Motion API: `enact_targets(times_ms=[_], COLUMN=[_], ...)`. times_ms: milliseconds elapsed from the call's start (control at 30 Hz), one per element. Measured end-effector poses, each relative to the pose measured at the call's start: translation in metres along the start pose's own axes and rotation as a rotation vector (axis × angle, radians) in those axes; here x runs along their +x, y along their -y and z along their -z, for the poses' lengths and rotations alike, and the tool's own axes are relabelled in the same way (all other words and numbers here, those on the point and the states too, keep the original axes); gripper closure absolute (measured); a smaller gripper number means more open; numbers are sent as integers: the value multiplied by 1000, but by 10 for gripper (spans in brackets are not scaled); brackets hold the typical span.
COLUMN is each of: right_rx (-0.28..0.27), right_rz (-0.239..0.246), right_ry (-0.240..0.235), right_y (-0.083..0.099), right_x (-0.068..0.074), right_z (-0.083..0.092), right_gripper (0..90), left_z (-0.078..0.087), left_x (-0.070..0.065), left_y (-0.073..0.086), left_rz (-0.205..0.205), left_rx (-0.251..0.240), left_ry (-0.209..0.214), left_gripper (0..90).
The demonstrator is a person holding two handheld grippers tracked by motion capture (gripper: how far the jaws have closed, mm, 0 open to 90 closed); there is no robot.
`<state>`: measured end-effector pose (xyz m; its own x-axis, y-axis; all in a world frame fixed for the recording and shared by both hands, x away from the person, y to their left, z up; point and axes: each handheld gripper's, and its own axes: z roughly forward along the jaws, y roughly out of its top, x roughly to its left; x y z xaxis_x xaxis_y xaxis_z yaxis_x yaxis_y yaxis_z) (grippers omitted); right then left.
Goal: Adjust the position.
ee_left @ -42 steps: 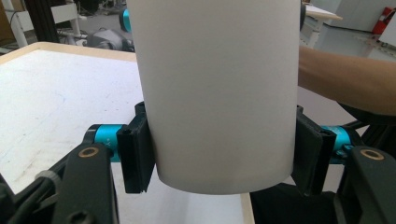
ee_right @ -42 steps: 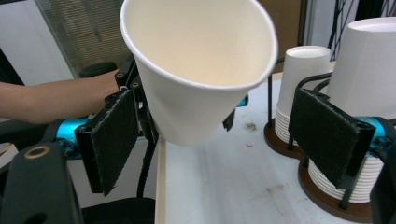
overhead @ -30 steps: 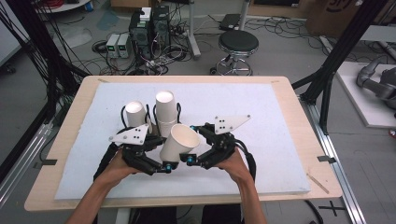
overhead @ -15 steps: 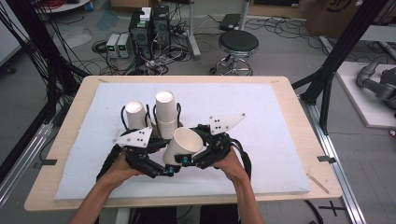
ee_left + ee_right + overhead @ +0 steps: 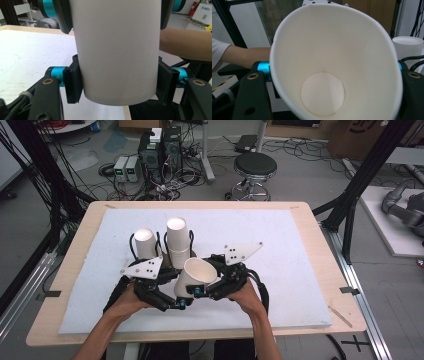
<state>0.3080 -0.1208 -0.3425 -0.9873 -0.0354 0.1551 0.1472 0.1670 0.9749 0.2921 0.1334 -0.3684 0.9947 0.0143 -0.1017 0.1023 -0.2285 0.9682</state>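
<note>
From the high view, I hold a white paper cup (image 5: 197, 275) tilted above the white mat (image 5: 300, 270) on the bench (image 5: 320, 240), near its front edge, between my left tongs (image 5: 182, 303) and my right tongs (image 5: 196, 292). Behind it stand a stack of cups (image 5: 178, 240) and a single cup (image 5: 145, 242), close together. In the left gripper view, my left tongs are clamped on the cup's wall (image 5: 117, 50) near its base, one black pad pressing each side, and the other tongs grip it higher up. In the right gripper view, I look straight into the cup's open mouth (image 5: 332, 62); my right tongs have just been closing and now squeeze the rim into an oval.
</note>
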Motion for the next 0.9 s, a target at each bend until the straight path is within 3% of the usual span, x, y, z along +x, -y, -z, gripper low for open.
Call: enact_targets(times_ms=[333,400,500,600,733,900], right_rx=[-2,1,-6,-4,2,3], right_rz=[-1,-4,1,0,2,-2], right_ry=[-1,-1,2,12,20,24], right_y=[0,0,0,0,0,0], right_x=[0,0,1,0,1,1], right_z=[0,0,1,2,4,5], right_gripper=[332,331,332,332,332,332], left_z=[0,0,-2,-2,0,2], left_x=[-1,-1,-2,-2,-3,-5], left_y=[0,0,1,2,1,2], left_rz=[-4,10,25,26,25,33], left_rx=[-2,7,39,42,52,60], left_ry=[-5,-12,-49,-46,-81,-87], left_gripper=[350,342,191,43,41,41])
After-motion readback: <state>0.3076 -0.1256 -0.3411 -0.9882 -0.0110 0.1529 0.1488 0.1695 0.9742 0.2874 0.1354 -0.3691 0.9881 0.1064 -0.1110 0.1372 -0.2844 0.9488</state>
